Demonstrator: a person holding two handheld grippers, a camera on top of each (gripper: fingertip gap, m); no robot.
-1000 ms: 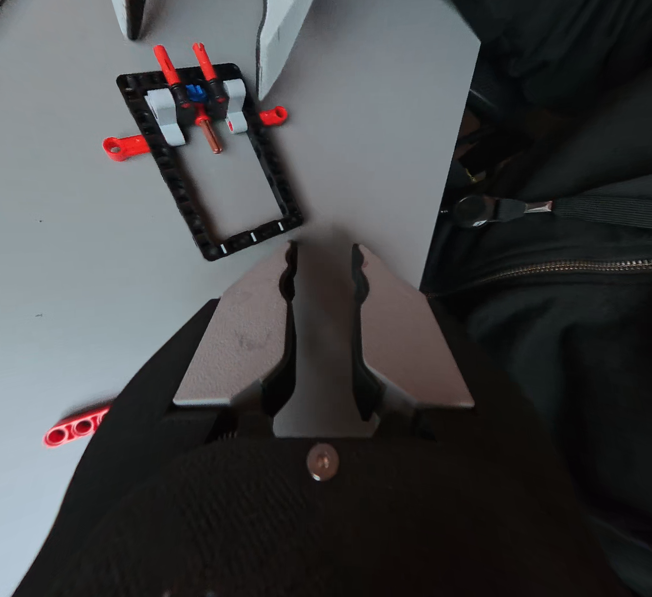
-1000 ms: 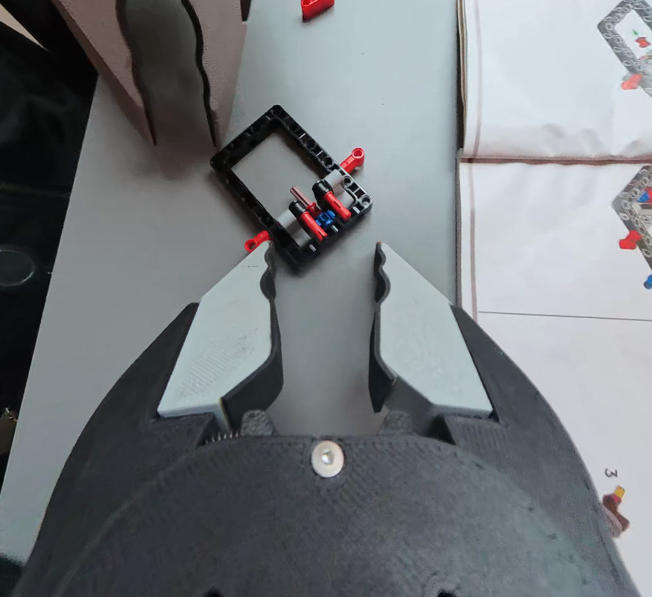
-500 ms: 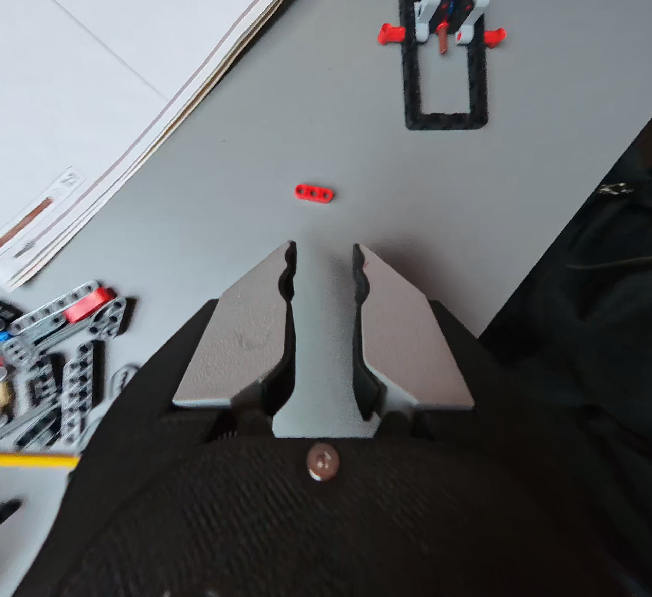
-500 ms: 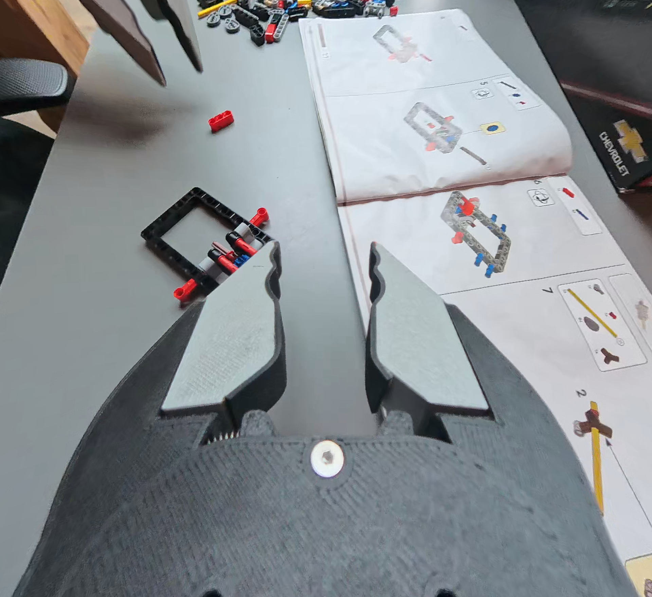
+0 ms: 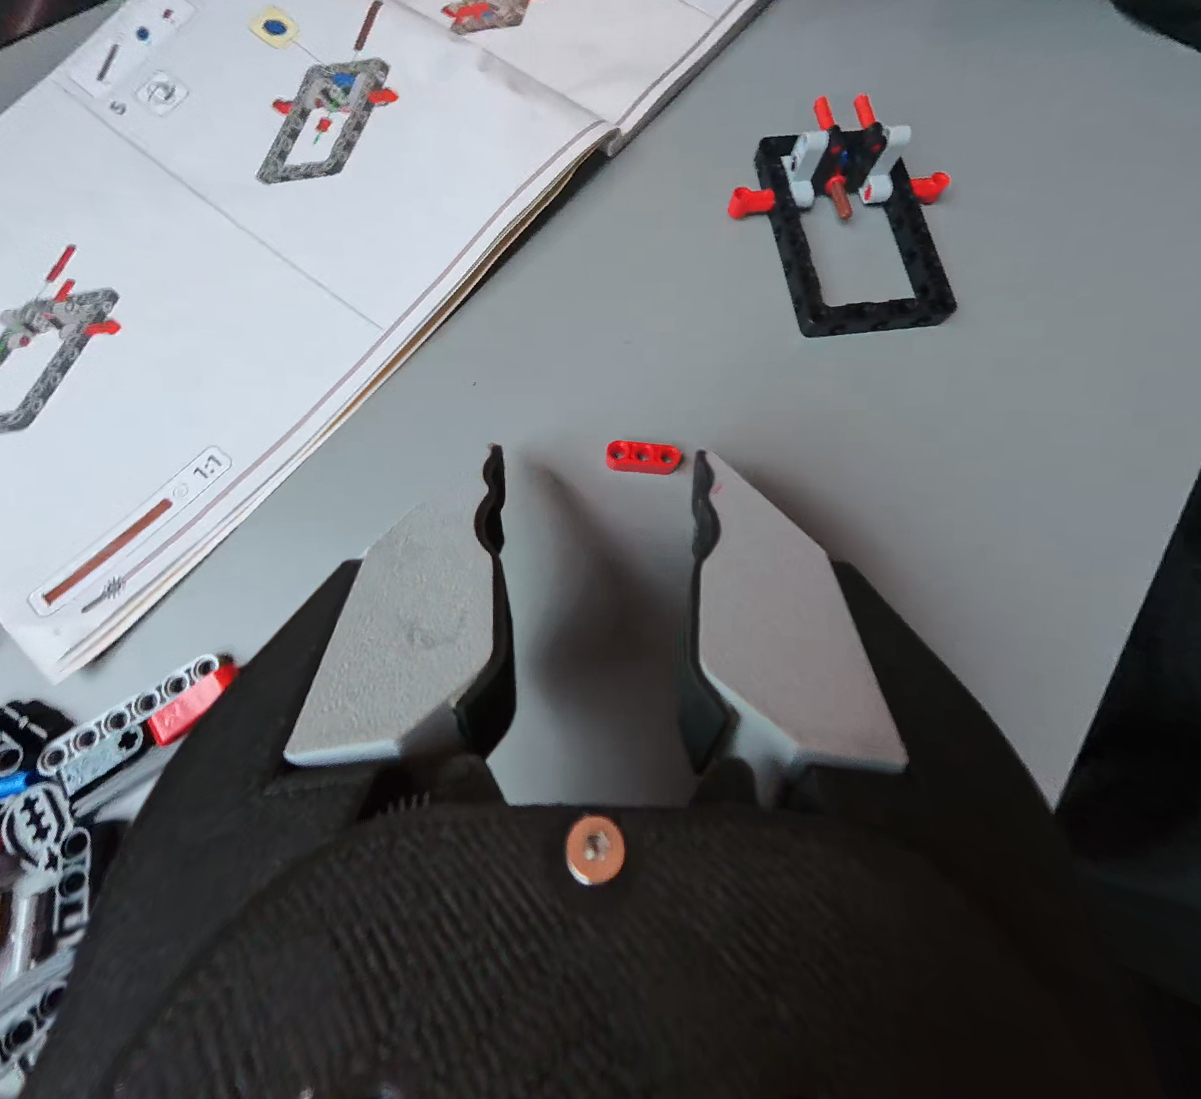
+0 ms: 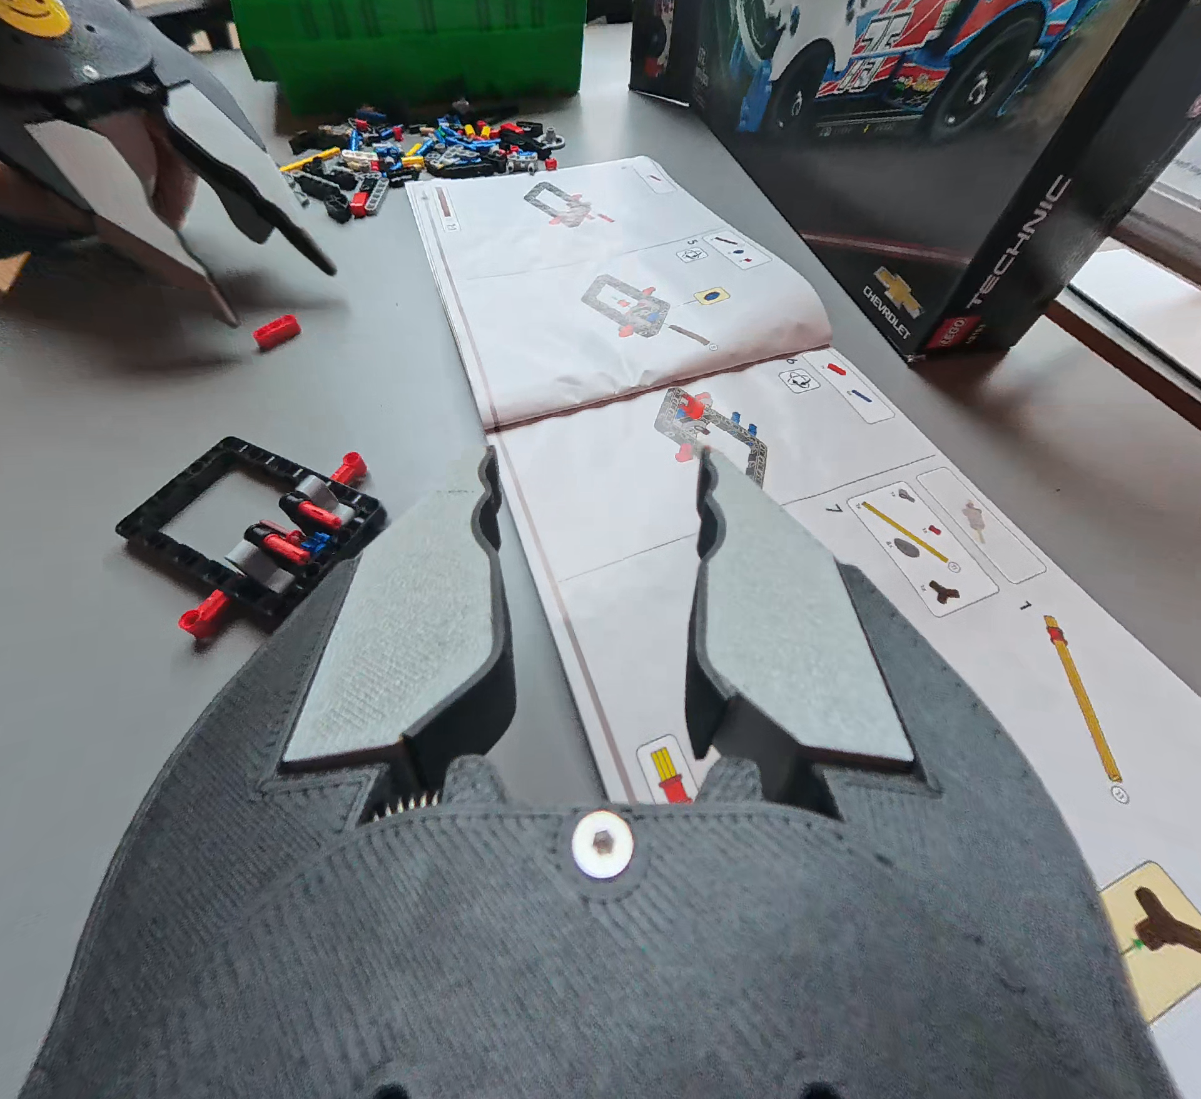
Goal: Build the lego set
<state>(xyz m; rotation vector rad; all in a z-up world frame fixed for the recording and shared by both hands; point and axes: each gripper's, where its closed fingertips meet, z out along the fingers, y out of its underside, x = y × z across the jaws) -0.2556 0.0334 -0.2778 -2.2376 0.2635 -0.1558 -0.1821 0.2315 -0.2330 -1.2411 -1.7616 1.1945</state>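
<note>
A black rectangular lego frame (image 5: 864,236) with grey, red and blue parts at one end lies on the grey table; it also shows in the right wrist view (image 6: 195,522). A small red three-hole beam (image 5: 642,457) lies just ahead of my left gripper (image 5: 594,460), which is open and empty, tips close above the table. In the right wrist view the beam (image 6: 276,330) lies beside the left gripper's fingertips (image 6: 224,304). My right gripper (image 6: 594,463) is open and empty, raised over the table edge of the instruction booklet (image 6: 624,314).
The open booklet (image 5: 260,190) lies left of the frame. A pile of loose lego parts (image 6: 416,158) sits in front of a green bin (image 6: 409,21). The set's box (image 6: 910,93) stands at the back right. Loose parts (image 5: 78,762) lie at my left gripper's lower left. The grippers' ends are close to 25 centimetres from one another.
My left gripper drew back from the frame, swung to face the red beam, came close to it and opened wider. My right gripper lifted, tilted up and shifted right over the booklet.
</note>
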